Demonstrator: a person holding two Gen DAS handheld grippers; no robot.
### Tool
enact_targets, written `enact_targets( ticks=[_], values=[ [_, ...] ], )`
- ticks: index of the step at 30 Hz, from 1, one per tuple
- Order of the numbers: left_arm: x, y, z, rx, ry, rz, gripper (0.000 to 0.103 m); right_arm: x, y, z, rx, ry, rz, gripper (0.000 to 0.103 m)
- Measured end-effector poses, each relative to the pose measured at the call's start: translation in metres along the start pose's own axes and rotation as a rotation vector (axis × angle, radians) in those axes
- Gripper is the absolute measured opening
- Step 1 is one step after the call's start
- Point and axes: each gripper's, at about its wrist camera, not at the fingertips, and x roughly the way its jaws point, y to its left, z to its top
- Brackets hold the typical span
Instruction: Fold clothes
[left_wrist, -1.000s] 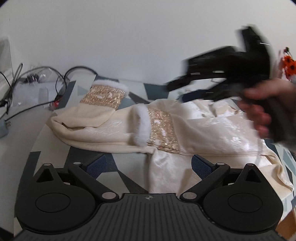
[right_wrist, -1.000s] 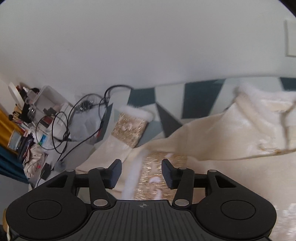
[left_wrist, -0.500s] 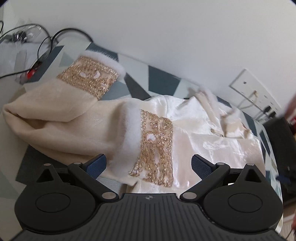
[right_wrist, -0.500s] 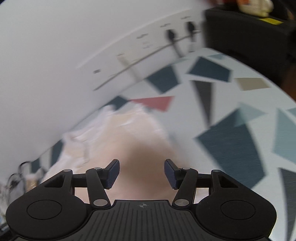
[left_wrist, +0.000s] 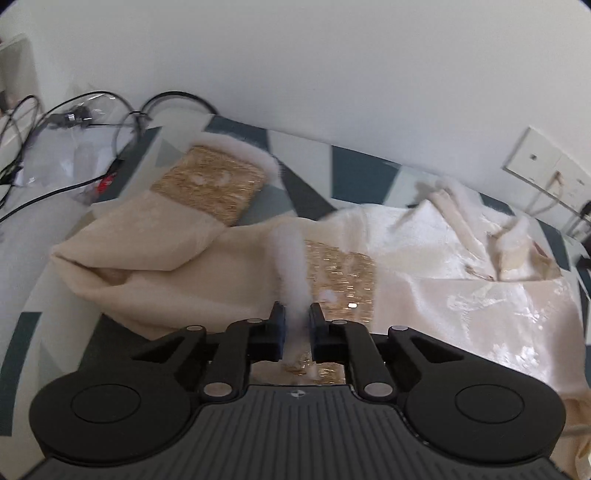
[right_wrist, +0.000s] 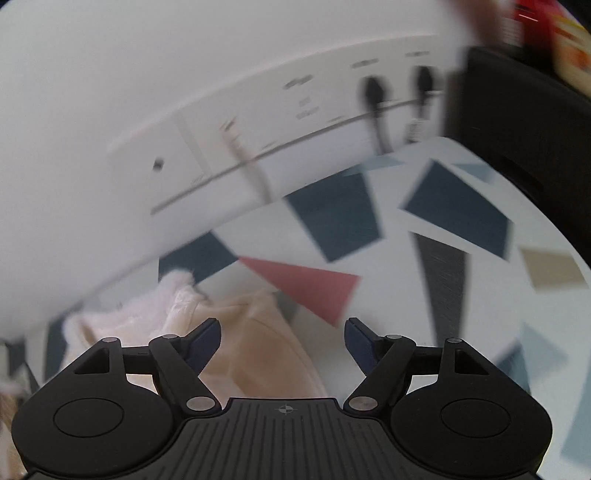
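A cream satin garment (left_wrist: 454, 291) with gold sequin cuffs and white fur trim lies spread on the patterned table. In the left wrist view my left gripper (left_wrist: 297, 317) is closing on the white fur edge of the near sleeve cuff (left_wrist: 291, 266), and its pads press on the fur. The far sleeve (left_wrist: 218, 184) lies folded back to the left. In the right wrist view my right gripper (right_wrist: 282, 341) is opening, with nothing pinched. A corner of the garment (right_wrist: 243, 332) lies under it, near its left finger.
Black cables (left_wrist: 74, 118) and clutter lie at the table's left end. A white socket strip with plugs (right_wrist: 373, 92) runs along the wall. A black box (right_wrist: 517, 122) stands at the right end. The tablecloth (right_wrist: 454, 218) shows blue, red and grey shapes.
My left gripper moved onto the near cuff and closed on its fur trim. The right gripper swung from the sleeves to the garment's right end and spread wider.
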Motion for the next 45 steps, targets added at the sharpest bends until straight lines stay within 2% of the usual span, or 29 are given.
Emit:
enact_targets(
  ticks=[1, 3, 7, 12, 14, 15, 16, 17, 18, 21, 23, 26, 29, 31, 33, 37, 40, 42, 43, 45],
  values=[
    [0.001, -0.002, 0.001, 0.012, 0.000, -0.006, 0.047, 0.008, 0.008, 0.002, -0.035, 0.036, -0.007, 0.070],
    [0.001, -0.008, 0.002, 0.053, -0.026, 0.001, 0.062, 0.023, 0.025, 0.007, -0.106, 0.108, -0.020, 0.068],
    [0.007, -0.028, 0.008, 0.190, -0.081, 0.091, 0.062, 0.045, 0.049, 0.012, -0.231, 0.214, -0.050, 0.062],
    [0.031, -0.032, 0.013, 0.190, -0.043, 0.097, 0.062, 0.064, 0.053, 0.007, -0.297, 0.302, -0.105, 0.057],
    [0.036, -0.031, 0.011, 0.192, -0.042, 0.104, 0.062, 0.065, 0.052, 0.005, -0.319, 0.289, -0.106, 0.054],
    [0.038, -0.030, 0.010, 0.195, -0.042, 0.107, 0.062, 0.065, 0.051, 0.005, -0.328, 0.281, -0.106, 0.046],
    [0.039, -0.030, 0.009, 0.199, -0.040, 0.112, 0.051, 0.063, 0.049, 0.006, -0.328, 0.270, -0.103, 0.030],
    [0.040, -0.030, 0.008, 0.201, -0.040, 0.124, 0.037, 0.060, 0.044, 0.008, -0.322, 0.256, -0.101, 0.024],
    [0.040, -0.030, 0.009, 0.195, -0.036, 0.127, 0.015, 0.057, 0.040, 0.011, -0.316, 0.241, -0.098, 0.014],
    [0.037, -0.029, 0.013, 0.177, -0.034, 0.128, 0.013, 0.049, 0.018, 0.019, -0.249, 0.196, -0.080, 0.011],
    [0.033, -0.031, 0.014, 0.184, -0.053, 0.133, 0.013, 0.045, -0.002, 0.025, -0.142, 0.173, -0.053, 0.007],
    [0.028, -0.032, 0.018, 0.174, -0.077, 0.139, 0.013, 0.037, -0.035, 0.031, 0.058, 0.109, -0.017, 0.007],
    [0.014, -0.031, 0.022, 0.126, -0.112, 0.127, 0.013, 0.017, -0.059, 0.032, 0.192, 0.012, -0.034, 0.011],
    [0.002, -0.032, 0.024, 0.110, -0.135, 0.103, 0.013, 0.008, -0.063, 0.029, 0.174, 0.012, -0.002, 0.024],
    [-0.009, -0.036, 0.027, 0.111, -0.159, 0.077, 0.013, 0.002, -0.064, 0.025, 0.147, 0.035, 0.037, 0.029],
    [-0.020, -0.041, 0.033, 0.113, -0.203, 0.077, 0.013, -0.020, -0.063, 0.010, 0.121, 0.048, 0.122, 0.041],
    [-0.029, -0.033, 0.038, 0.038, -0.251, 0.096, 0.013, -0.031, -0.062, 0.000, 0.120, 0.044, 0.144, 0.045],
    [-0.030, -0.026, 0.039, 0.021, -0.253, 0.117, 0.013, -0.040, -0.064, -0.006, 0.121, 0.040, 0.165, 0.048],
    [-0.030, -0.023, 0.039, 0.014, -0.251, 0.129, 0.013, -0.045, -0.065, -0.009, 0.119, 0.040, 0.177, 0.053],
    [-0.015, -0.018, 0.035, 0.000, -0.177, 0.111, 0.013, -0.048, -0.067, -0.019, 0.099, 0.050, 0.184, 0.057]
  ],
)
